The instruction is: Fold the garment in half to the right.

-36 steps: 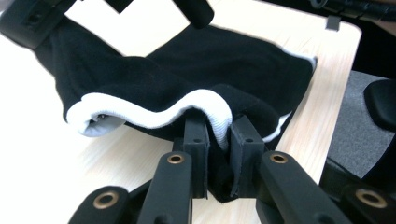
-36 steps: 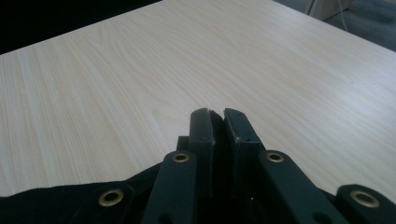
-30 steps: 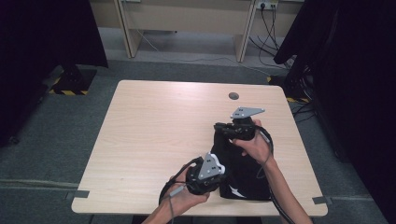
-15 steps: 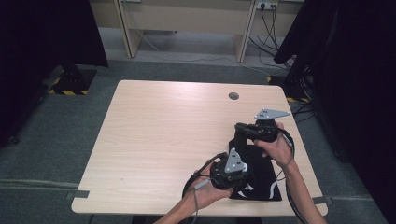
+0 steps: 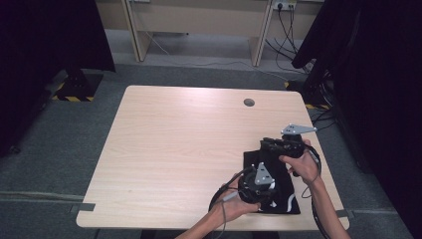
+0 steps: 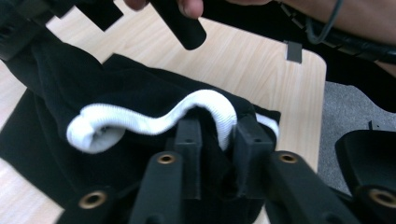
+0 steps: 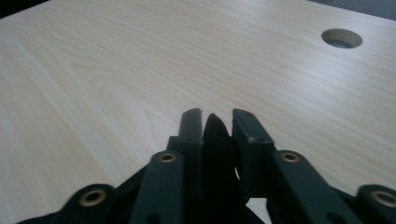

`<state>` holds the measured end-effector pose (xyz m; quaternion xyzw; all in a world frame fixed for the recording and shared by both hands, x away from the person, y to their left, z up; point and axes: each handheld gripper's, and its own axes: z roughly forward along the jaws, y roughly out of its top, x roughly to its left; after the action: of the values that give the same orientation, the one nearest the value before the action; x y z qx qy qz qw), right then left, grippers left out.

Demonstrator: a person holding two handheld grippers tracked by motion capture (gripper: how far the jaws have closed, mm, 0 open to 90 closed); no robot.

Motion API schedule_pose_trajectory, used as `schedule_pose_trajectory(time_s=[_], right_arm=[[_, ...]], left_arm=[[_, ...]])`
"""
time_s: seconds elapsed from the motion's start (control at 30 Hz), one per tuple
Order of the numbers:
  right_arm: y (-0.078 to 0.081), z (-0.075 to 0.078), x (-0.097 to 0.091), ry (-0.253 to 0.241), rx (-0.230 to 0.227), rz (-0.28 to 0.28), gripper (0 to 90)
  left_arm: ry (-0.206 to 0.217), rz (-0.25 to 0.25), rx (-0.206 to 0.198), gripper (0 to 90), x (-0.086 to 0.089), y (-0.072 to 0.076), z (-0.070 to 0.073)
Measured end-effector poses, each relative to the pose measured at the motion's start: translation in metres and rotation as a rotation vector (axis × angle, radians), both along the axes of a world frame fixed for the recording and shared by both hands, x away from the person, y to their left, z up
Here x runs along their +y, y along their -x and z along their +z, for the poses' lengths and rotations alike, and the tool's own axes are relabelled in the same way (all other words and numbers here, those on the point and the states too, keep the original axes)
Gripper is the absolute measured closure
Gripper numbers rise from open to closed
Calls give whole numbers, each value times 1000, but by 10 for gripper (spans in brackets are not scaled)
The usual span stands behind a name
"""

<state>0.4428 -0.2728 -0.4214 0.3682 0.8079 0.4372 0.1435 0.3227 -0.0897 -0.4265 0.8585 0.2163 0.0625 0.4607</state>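
A black garment [image 5: 279,169] with a white ribbed trim [image 6: 154,122] lies spread at the front right of the table [image 5: 189,144]. At the garment's near edge is my left gripper [image 5: 266,191]; in the left gripper view [image 6: 217,128] the trim and black cloth lie between jaws that have just been opening. My right gripper [image 5: 263,143] is at the garment's far edge. In the right gripper view [image 7: 217,116] a black fold [image 7: 215,135] stands between its jaws with a gap to one pad; these jaws have also just been opening.
A round cable hole [image 5: 249,102] sits near the table's far edge, right of the middle. The table's right front corner [image 6: 308,60] is close beside the garment. Dark curtains stand at both sides, with cables on the floor at the back right.
Both hands have carried the garment to the right and lowered it, so it now lies flatter by the table's right front corner.
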Motion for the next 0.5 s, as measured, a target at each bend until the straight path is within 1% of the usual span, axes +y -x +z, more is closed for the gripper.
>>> schedule_pose_trajectory(time_s=[0.03, 0.07, 0.1, 0.13, 0.17, 0.2, 0.23, 0.3, 0.33, 0.4, 0.47, 0.5], right_arm=[[0, -1, -1, 11, -1, 1, 691], [1, -2, -1, 20, 0, -7, 645], [2, -3, -2, 20, -7, -20, 587], [2, -3, -3, 16, -7, -32, 563], [3, -2, -4, 13, -6, -35, 539], [4, -1, -5, 10, -6, -47, 496], [4, 0, -6, 16, -9, -60, 462], [8, 4, -7, 18, -9, -73, 427], [10, 5, -7, 13, -10, -76, 414], [15, 8, -6, 23, -12, -74, 395], [20, 10, -5, 33, -11, -75, 387], [23, 10, -4, 37, -6, -77, 380]], left_arm=[[9, -6, 3, 692, 0, -1, -3], [23, -9, -1, 641, 1, -1, -4], [32, 2, -4, 565, 2, -2, -5], [32, 10, -9, 506, 4, -2, -4], [42, 15, -17, 480, 6, -2, -2], [56, 18, -21, 435, 9, -2, -1], [66, 20, -24, 395, 12, -1, 2], [64, 32, -36, 320, 21, 1, 7], [69, 43, -42, 298, 26, 2, 9], [74, 52, -44, 278, 35, 4, 11], [70, 68, -35, 265, 46, 4, 11], [61, 77, -29, 262, 50, 4, 9]])
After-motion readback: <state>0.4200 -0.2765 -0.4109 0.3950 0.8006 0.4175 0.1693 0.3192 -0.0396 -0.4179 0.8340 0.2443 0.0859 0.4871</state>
